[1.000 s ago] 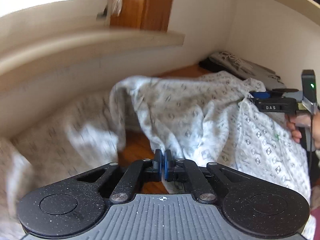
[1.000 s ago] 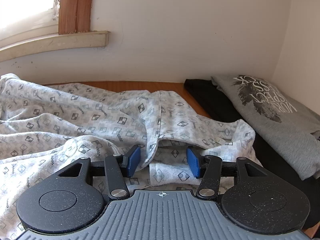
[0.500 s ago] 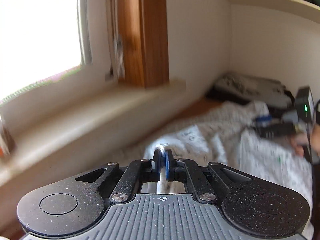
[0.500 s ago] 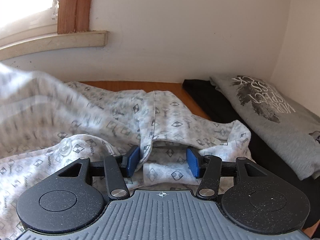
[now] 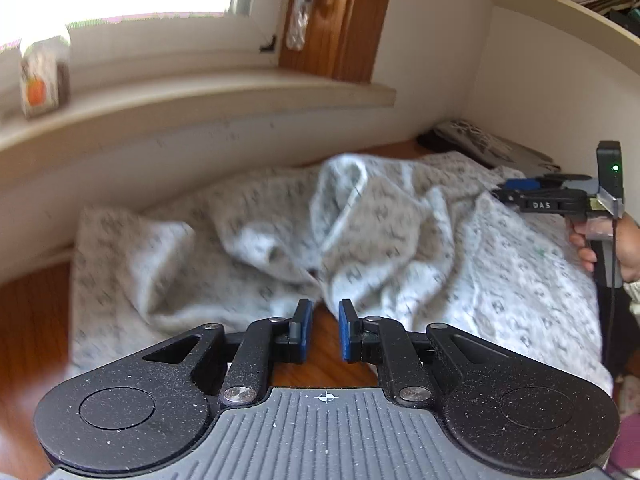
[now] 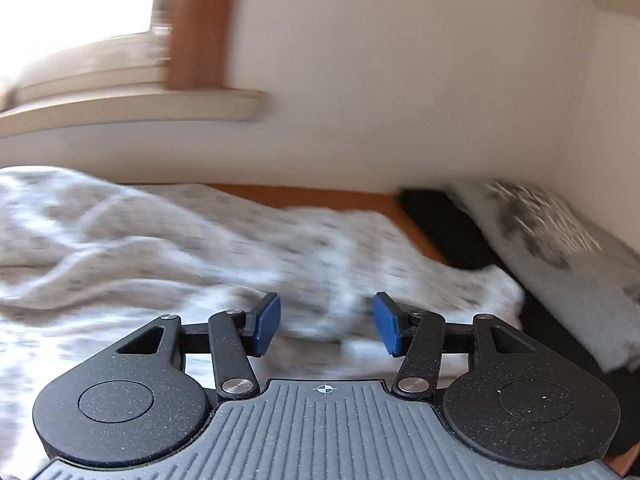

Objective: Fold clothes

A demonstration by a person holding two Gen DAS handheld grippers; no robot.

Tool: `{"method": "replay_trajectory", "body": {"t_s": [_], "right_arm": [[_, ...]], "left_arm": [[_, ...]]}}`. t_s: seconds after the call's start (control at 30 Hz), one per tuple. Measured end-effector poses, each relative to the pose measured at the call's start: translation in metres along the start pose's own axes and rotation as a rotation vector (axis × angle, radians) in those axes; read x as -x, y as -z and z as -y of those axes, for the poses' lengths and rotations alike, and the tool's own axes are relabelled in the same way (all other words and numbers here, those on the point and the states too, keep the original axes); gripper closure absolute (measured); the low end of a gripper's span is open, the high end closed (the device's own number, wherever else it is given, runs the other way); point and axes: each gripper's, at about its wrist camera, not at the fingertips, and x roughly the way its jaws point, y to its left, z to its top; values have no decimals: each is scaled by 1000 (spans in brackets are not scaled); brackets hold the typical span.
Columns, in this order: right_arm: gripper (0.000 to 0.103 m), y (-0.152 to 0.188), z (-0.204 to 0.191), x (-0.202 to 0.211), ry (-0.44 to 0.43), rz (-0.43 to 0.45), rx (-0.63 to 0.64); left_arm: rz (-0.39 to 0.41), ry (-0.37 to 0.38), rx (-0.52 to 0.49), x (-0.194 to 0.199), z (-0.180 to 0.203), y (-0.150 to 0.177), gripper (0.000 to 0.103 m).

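A white patterned garment lies crumpled across the wooden surface below the window sill. My left gripper is open just short of the cloth's near edge, with bare wood between its blue pads and nothing held. In the left wrist view the right gripper shows at the far right, held by a hand, over the cloth's right side. My right gripper is open above the same garment, with nothing between its fingers. The right wrist view is blurred by motion.
A folded grey printed shirt on a black garment lies at the right, in the wall corner. A window sill runs along the back wall with a small carton on it. Bare wood shows at the left.
My left gripper, shut on the cloth and lifted a moment ago, has opened and let it drop onto the surface. The right gripper has lifted slightly and shifted; it stays open.
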Motion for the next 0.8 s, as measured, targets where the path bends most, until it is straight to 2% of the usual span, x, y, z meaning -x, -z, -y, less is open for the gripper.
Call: {"method": "replay_trajectory", "body": {"t_s": [0.07,0.23,0.43,0.5,0.57,0.63,0.7,0.73,0.77,0.8], "right_arm": [[51,-4,-24,9,-53,5,47],[50,-9,-80,24,-274,-21,93],[50,-2,-109,27,-432,-68,95],[50,0,-119,28,-484,-84,95],[50,3,-128,29,-537,-100,96],[52,4,-128,33,-532,-83,110],[71,4,-125,37,-502,-53,129],[94,4,-123,39,-487,-37,139],[101,5,-121,41,-472,-22,148],[101,5,-119,43,-457,-7,158]], "left_arm": [[-9,38,8,-5,4,3,88],[-17,77,17,-21,17,2,88],[-19,111,62,-35,16,-7,88],[-18,139,59,-39,18,-9,101],[1,120,37,-39,25,-14,102],[33,115,3,-32,34,-19,102],[63,119,-19,-22,44,-26,102],[76,123,-29,-18,48,-29,102],[94,125,-39,-12,53,-33,102],[116,137,-46,-5,57,-38,102]]}}
